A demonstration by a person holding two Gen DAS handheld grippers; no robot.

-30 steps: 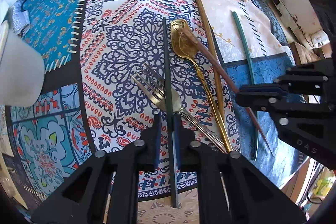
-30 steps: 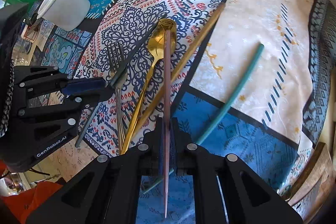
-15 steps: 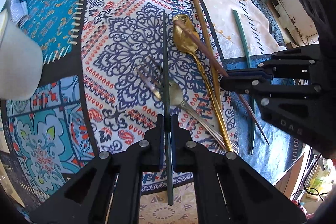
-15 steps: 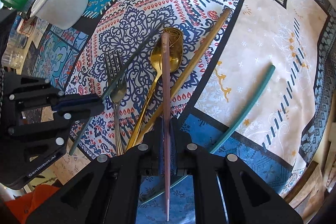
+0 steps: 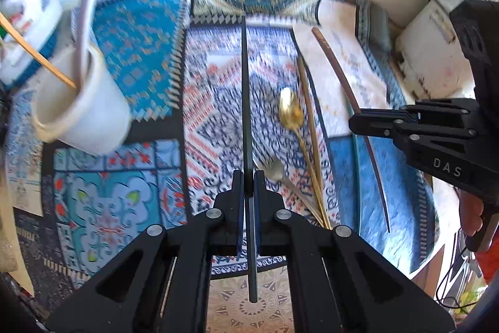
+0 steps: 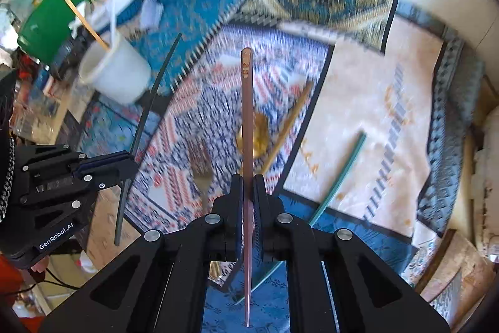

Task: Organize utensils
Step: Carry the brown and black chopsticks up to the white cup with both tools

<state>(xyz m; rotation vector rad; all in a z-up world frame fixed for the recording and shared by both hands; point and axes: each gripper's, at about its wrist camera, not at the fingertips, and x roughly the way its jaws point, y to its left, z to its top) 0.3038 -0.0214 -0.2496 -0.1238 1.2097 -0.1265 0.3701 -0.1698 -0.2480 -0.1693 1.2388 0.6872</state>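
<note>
My left gripper [image 5: 248, 180] is shut on a dark grey chopstick [image 5: 245, 102], held above the patterned cloth. My right gripper [image 6: 248, 183] is shut on a reddish-brown chopstick [image 6: 246, 114], also lifted. Each gripper shows in the other's view: the right gripper [image 5: 354, 122] with its brown stick [image 5: 349, 89], the left gripper [image 6: 132, 159] with its grey stick [image 6: 146, 111]. On the cloth lie a gold spoon [image 5: 291, 111], a silver fork [image 6: 201, 167], a tan chopstick [image 6: 288, 124] and a teal chopstick [image 6: 338, 177]. A white cup [image 5: 84, 111] at the left holds a wooden stick.
A green container [image 6: 50, 21] and clutter stand behind the white cup [image 6: 117, 74] at the far left. White boxes [image 5: 433, 52] sit beyond the cloth at the right. A person's hand [image 5: 471, 213] holds the right gripper. The cloth's pale panel [image 6: 374, 102] carries only the teal chopstick.
Both grippers have risen off the cloth with their chopsticks and tilted up, so the cup and the back wall have come into view. The spoon, fork and other chopsticks stayed put.
</note>
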